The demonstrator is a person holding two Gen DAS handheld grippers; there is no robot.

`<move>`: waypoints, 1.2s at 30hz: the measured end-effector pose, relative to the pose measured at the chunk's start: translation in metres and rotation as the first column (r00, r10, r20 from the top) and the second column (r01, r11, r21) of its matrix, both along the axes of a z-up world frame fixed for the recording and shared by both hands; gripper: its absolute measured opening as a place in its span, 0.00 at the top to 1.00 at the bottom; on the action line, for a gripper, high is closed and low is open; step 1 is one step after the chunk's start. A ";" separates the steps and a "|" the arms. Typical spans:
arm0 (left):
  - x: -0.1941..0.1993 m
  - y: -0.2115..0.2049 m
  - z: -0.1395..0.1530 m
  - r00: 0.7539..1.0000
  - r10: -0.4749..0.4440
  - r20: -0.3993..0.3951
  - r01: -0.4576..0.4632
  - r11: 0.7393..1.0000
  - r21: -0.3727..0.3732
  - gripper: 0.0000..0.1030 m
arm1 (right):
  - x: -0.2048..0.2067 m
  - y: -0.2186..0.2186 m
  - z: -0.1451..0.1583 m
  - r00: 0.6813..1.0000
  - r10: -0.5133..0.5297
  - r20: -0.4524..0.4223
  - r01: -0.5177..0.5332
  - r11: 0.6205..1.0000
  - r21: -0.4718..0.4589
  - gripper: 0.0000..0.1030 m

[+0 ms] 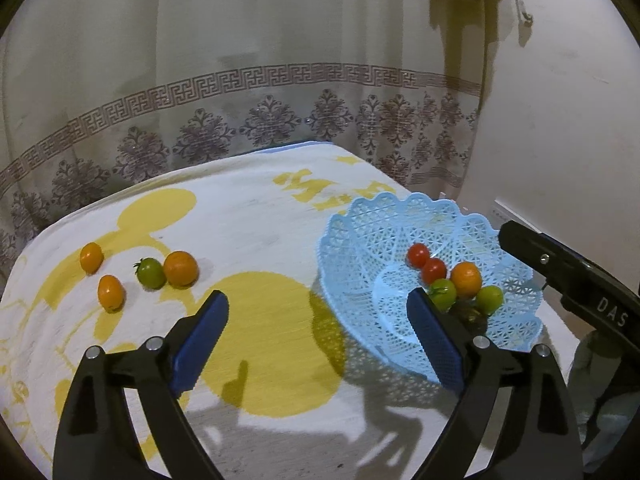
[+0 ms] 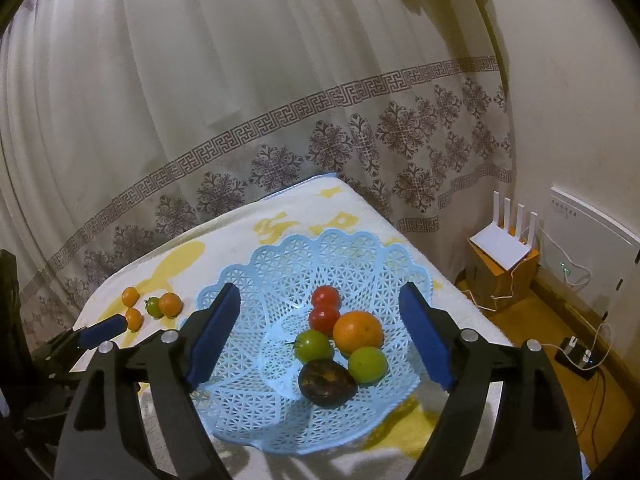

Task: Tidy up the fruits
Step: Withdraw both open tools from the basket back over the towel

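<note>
The left gripper (image 1: pixel 318 316) hangs with jaws spread over a bare stretch of the towel-covered counter (image 1: pixel 248 224), nothing between its pads. To its left four loose fruits cluster: two small orange ones (image 1: pixel 91 257), a green tomato (image 1: pixel 151 273) and a larger orange (image 1: pixel 181 268) touching it. Open cloth lies around them, up to the curtain (image 1: pixel 240 112) behind the far edge. On the right the blue basket (image 2: pixel 280 268) takes up that end; its raised scalloped rim bars a low sideways approach. The right gripper (image 2: pixel 320 332) hovers wide above it, and the piled fruit (image 2: pixel 356 332) fills the centre, leaving the near-left wall free.
</note>
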State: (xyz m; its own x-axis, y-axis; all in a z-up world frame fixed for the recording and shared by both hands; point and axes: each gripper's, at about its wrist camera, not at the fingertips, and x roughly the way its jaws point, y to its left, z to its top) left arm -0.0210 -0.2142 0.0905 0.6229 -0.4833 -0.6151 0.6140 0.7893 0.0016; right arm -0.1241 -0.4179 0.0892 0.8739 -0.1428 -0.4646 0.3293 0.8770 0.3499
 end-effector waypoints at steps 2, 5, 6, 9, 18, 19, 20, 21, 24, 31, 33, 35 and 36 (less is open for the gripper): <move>0.002 0.003 0.000 1.000 0.010 -0.002 -0.010 1.000 -0.001 0.13 | 0.002 0.002 -0.001 1.000 0.002 -0.004 -0.002 1.000 0.000 0.19; 0.005 0.011 0.001 1.000 0.026 0.000 -0.026 1.000 0.000 0.13 | 0.004 0.008 0.000 1.000 0.014 -0.010 -0.014 1.000 -0.007 0.19; 0.006 0.013 0.001 1.000 0.030 0.001 -0.030 1.000 0.000 0.13 | 0.005 0.009 0.000 1.000 0.016 -0.010 -0.016 1.000 -0.008 0.19; 0.008 0.022 0.003 0.999 0.048 0.006 -0.048 0.999 -0.001 0.13 | 0.008 0.016 0.002 1.000 0.029 -0.010 -0.029 0.999 -0.014 0.19; 0.018 0.055 0.001 0.994 0.108 0.006 -0.108 0.994 0.001 0.11 | 0.025 0.040 0.006 0.997 0.079 -0.011 -0.079 0.997 -0.017 0.15; 0.020 0.060 0.001 0.993 0.119 0.004 -0.119 0.993 -0.001 0.11 | 0.027 0.045 0.007 0.996 0.087 -0.010 -0.087 0.996 -0.022 0.15; 0.022 0.065 0.001 0.992 0.130 0.003 -0.130 0.992 -0.003 0.11 | 0.029 0.049 0.008 0.996 0.092 -0.009 -0.093 0.995 -0.027 0.15; 0.023 0.069 0.002 0.990 0.138 0.002 -0.138 0.990 -0.005 0.11 | 0.031 0.052 0.009 0.995 0.098 -0.008 -0.098 0.995 -0.032 0.15; 0.029 0.083 0.002 0.986 0.165 -0.009 -0.165 0.986 -0.015 0.11 | 0.037 0.063 0.012 0.993 0.118 -0.006 -0.118 0.992 -0.046 0.15; 0.039 0.112 0.003 0.976 0.217 -0.019 -0.218 0.976 -0.032 0.11 | 0.054 0.083 0.015 0.988 0.157 -0.010 -0.157 0.986 -0.055 0.15; 0.042 0.120 0.003 0.972 0.235 -0.020 -0.235 0.971 -0.031 0.11 | 0.059 0.091 0.017 0.985 0.171 -0.010 -0.171 0.983 -0.064 0.15; 0.046 0.126 0.002 0.969 0.248 -0.022 -0.248 0.968 -0.031 0.11 | 0.064 0.100 0.019 0.983 0.186 -0.010 -0.186 0.979 -0.079 0.15; 0.048 0.130 0.002 0.967 0.255 -0.023 -0.256 0.966 -0.030 0.11 | 0.067 0.106 0.020 0.981 0.194 -0.012 -0.194 0.977 -0.090 0.15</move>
